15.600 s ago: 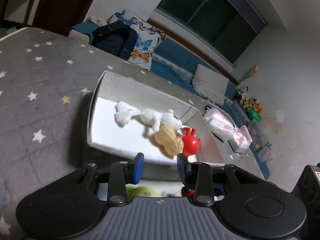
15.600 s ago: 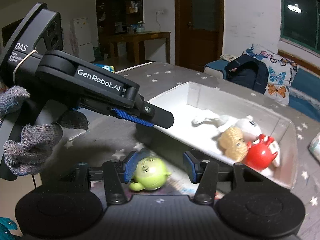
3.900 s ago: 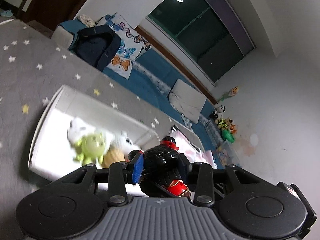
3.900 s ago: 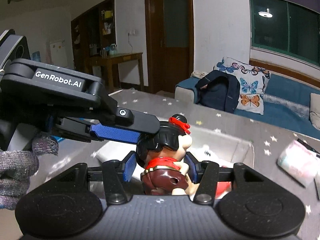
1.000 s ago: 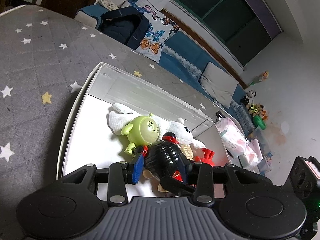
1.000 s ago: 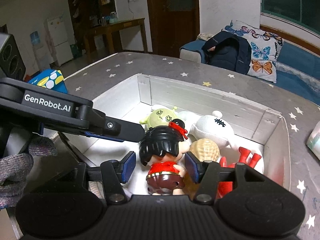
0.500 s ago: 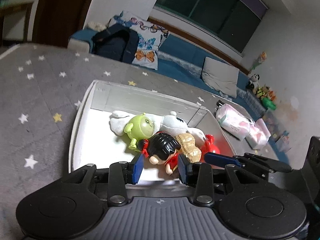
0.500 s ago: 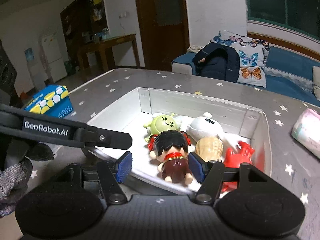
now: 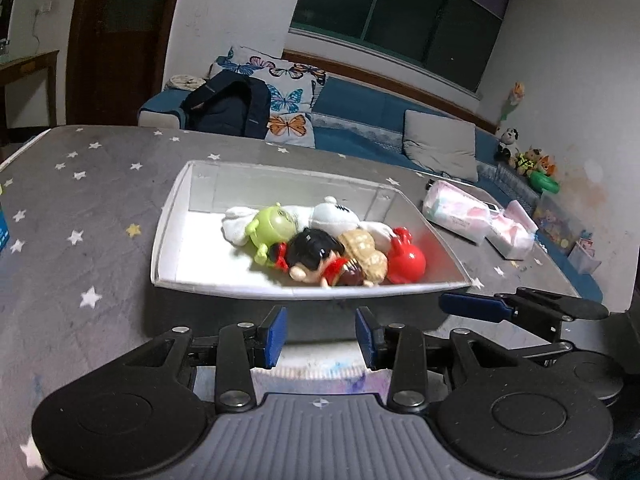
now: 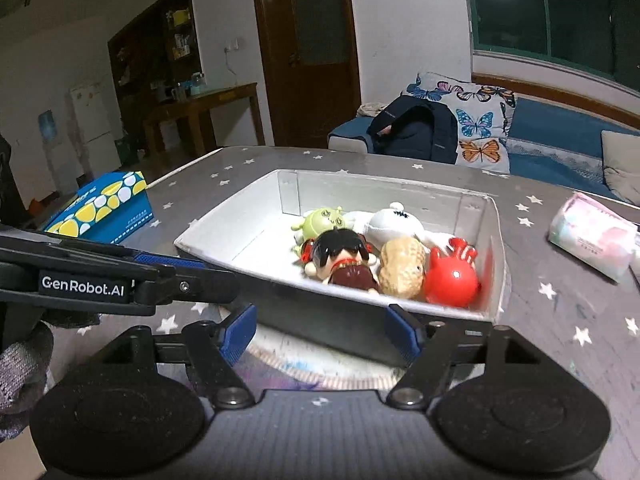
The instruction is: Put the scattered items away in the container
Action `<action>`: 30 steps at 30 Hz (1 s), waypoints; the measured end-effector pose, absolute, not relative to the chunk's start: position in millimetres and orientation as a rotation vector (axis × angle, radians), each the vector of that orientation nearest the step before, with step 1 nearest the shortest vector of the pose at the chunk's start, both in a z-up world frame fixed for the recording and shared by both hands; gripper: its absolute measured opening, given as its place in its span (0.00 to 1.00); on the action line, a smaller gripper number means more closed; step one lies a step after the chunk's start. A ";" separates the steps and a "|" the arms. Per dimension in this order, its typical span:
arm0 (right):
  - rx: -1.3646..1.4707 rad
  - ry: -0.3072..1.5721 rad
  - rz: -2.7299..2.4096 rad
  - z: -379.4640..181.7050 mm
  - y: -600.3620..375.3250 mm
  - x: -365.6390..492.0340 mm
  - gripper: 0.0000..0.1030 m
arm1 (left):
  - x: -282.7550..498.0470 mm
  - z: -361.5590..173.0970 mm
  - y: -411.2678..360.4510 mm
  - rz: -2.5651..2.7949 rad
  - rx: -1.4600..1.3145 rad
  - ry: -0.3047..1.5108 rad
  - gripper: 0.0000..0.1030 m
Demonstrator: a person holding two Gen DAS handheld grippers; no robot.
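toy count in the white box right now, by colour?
In the white box:
White: 1, plush toy
Green: 1, round-headed figure
Black-haired with red outfit: 1, doll
Tan: 1, peanut toy
Red: 1, round toy
Total: 5

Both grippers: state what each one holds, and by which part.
Nothing. The left gripper is open and empty; the right gripper's jaws are opening, empty. The doll lies in the box.
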State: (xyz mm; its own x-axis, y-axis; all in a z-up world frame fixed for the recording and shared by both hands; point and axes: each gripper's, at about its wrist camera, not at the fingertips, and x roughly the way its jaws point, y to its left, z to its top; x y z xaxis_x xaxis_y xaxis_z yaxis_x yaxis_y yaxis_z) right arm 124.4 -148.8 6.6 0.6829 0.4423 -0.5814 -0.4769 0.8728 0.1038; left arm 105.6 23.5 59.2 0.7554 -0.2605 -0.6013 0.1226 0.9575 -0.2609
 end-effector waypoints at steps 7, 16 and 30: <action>-0.052 0.630 0.469 -3.5 -151.6 99.5 0.76 | 87.2 41.7 14.8 -0.209 -0.208 0.708 0.39; -0.019 0.647 0.421 -23.1 -154.4 80.4 0.80 | 71.1 27.5 7.0 -0.187 -0.173 0.723 0.39; 0.012 0.668 0.377 -34.2 -157.4 66.3 0.84 | 57.7 20.8 0.0 -0.163 -0.139 0.731 0.39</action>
State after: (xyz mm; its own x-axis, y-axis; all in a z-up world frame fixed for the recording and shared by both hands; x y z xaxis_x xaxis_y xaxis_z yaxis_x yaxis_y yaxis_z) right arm 66.4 -157.4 -34.2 0.7199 0.3446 -0.6025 -0.3371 0.9324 0.1305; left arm 57.7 0.0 20.8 0.7329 -0.1961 -0.6514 0.0996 0.9782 -0.1824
